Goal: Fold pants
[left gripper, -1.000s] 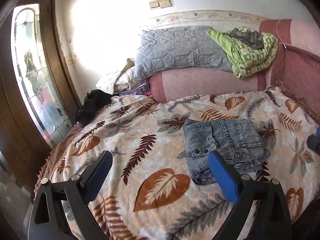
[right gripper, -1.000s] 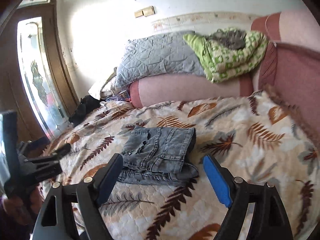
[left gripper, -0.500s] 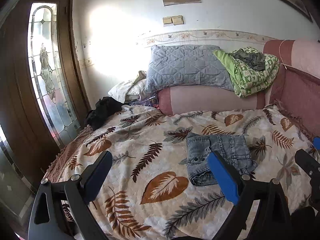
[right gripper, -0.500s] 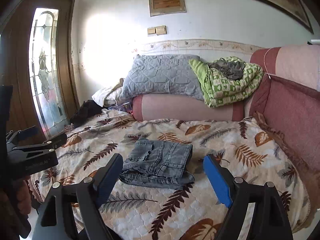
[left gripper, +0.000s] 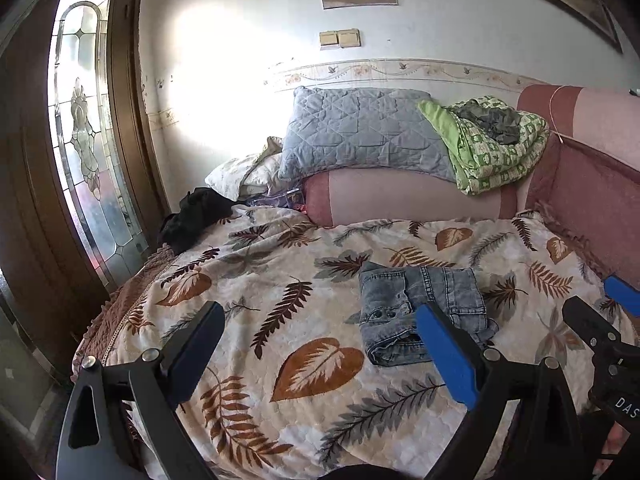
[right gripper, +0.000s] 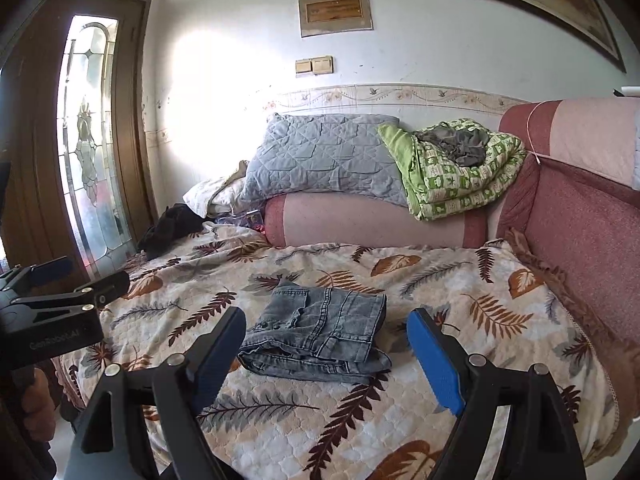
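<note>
A pair of grey denim pants [left gripper: 420,308] lies folded into a compact stack on the leaf-patterned bedspread [left gripper: 280,320], also in the right wrist view [right gripper: 320,332]. My left gripper [left gripper: 320,352] is open and empty, held back above the near edge of the bed, left of the pants. My right gripper [right gripper: 328,348] is open and empty, held back in front of the pants, clear of them. Each gripper shows at the edge of the other's view: the right one [left gripper: 600,320], the left one [right gripper: 60,280].
A pink bolster [left gripper: 400,196] with a grey quilted pillow [left gripper: 360,132] and a green blanket [left gripper: 488,148] lies at the bed's far end. A black garment [left gripper: 196,216] sits at the far left corner. A padded red side [right gripper: 580,232] bounds the right; a glass door [left gripper: 88,140] stands left.
Both grippers have pulled back and up from the bed, so the folded pants look smaller and farther. The pants have not moved. Both grippers stay open.
</note>
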`<state>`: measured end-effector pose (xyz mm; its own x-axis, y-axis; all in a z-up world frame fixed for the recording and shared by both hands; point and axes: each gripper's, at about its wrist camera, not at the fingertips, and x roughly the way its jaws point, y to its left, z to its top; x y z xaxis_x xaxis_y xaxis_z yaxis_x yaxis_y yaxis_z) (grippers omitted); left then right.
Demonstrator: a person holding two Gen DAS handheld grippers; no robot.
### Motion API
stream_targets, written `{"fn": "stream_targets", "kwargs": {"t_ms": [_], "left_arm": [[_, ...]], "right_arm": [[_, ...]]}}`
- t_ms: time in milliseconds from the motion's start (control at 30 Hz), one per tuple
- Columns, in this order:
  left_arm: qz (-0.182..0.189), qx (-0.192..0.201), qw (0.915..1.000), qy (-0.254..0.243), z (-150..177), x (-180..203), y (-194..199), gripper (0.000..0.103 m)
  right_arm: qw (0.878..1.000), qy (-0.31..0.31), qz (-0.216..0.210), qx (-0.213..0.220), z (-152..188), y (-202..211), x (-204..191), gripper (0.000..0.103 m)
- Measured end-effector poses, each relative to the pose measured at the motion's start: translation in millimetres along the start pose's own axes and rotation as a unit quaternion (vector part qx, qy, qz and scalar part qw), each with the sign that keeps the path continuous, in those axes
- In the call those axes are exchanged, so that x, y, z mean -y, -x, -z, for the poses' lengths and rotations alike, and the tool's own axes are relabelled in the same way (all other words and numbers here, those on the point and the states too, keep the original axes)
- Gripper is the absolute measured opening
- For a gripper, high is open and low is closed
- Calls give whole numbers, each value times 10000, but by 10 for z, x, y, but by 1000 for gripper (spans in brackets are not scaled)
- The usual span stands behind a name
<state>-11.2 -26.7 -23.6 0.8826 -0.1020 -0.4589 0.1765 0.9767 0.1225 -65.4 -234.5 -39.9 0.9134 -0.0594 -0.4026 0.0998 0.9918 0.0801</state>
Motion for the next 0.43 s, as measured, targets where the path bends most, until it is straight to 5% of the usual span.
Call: {"fn": "stream_targets", "kwargs": {"t_ms": [433], "left_arm": [[218,-218,9994,171,61,8,-204,97]], "right_arm": [[9994,-170,-28,-305,96,-257,121,85]]}}
